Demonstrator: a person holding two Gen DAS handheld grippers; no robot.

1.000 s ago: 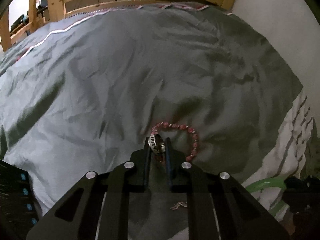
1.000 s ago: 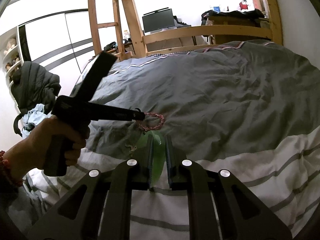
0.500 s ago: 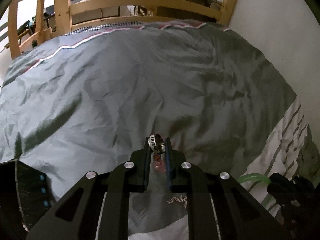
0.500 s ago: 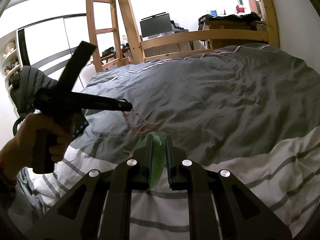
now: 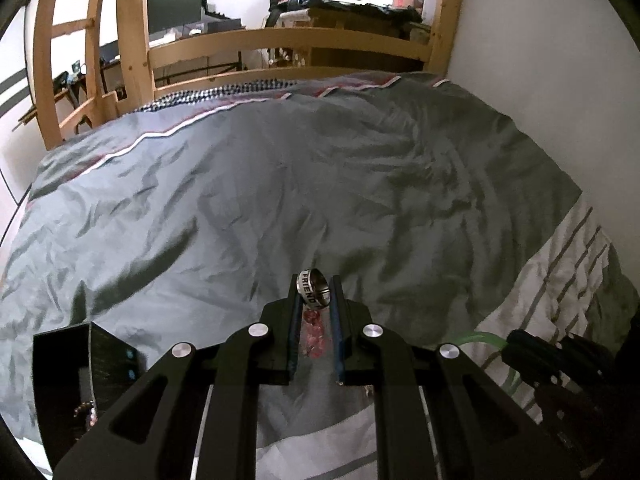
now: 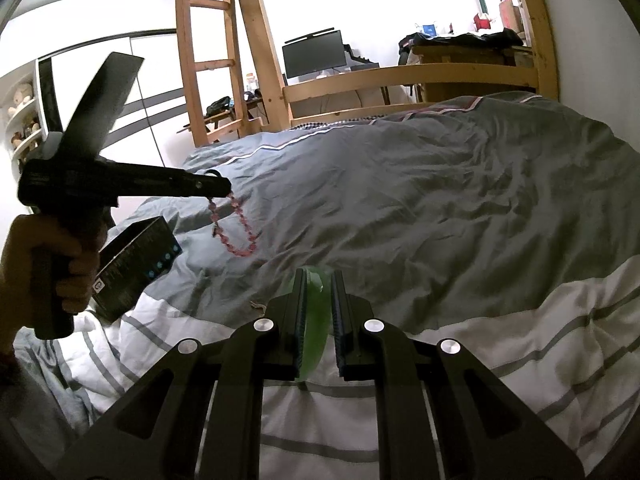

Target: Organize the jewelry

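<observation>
My left gripper is shut on a silver ring lettered "FRIEND"; a pink bead bracelet hangs under the fingers. In the right wrist view the left gripper is held in the air with the bracelet dangling from its tip over the grey duvet. My right gripper is shut on a green bangle, low over the bed; the bangle also shows in the left wrist view. A black box, open-topped, sits below the left gripper; it shows in the left wrist view with small jewelry inside.
A small chain piece lies on the duvet near the white striped sheet. A wooden bed rail and ladder stand beyond the bed. A white wall borders the right side.
My left gripper has lifted off the duvet with the ring and the pink bracelet, which now hangs free in the air. The black box has come into view. The right gripper has barely moved.
</observation>
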